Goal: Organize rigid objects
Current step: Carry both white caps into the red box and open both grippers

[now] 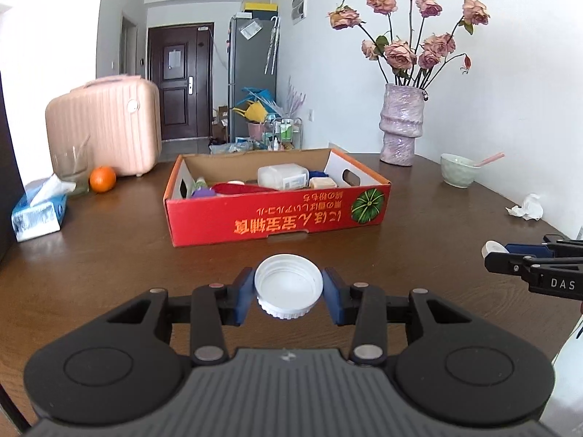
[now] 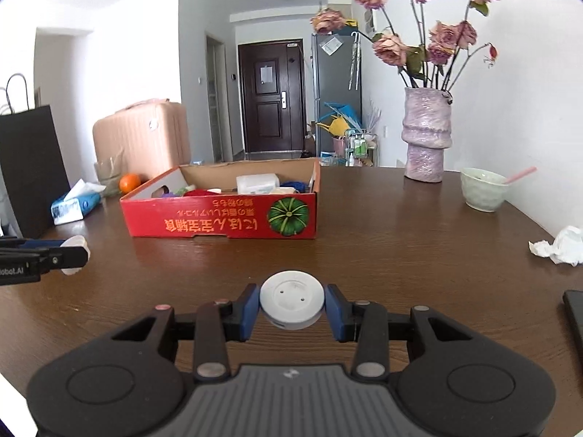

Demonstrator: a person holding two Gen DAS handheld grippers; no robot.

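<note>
Your left tool [image 1: 288,293] grips a white jar lid [image 1: 288,286]; your right tool [image 2: 291,306] grips a round white disc [image 2: 291,298]. Lift both clear over the red cardboard box [image 1: 277,215] wall before releasing inside.

past my tongs: a vase of dried roses [image 1: 401,123], a green bowl [image 1: 460,174], crumpled tissue [image 1: 526,208], an orange [image 1: 102,178], a tissue box [image 1: 39,213], a pink suitcase [image 1: 105,123].
</note>
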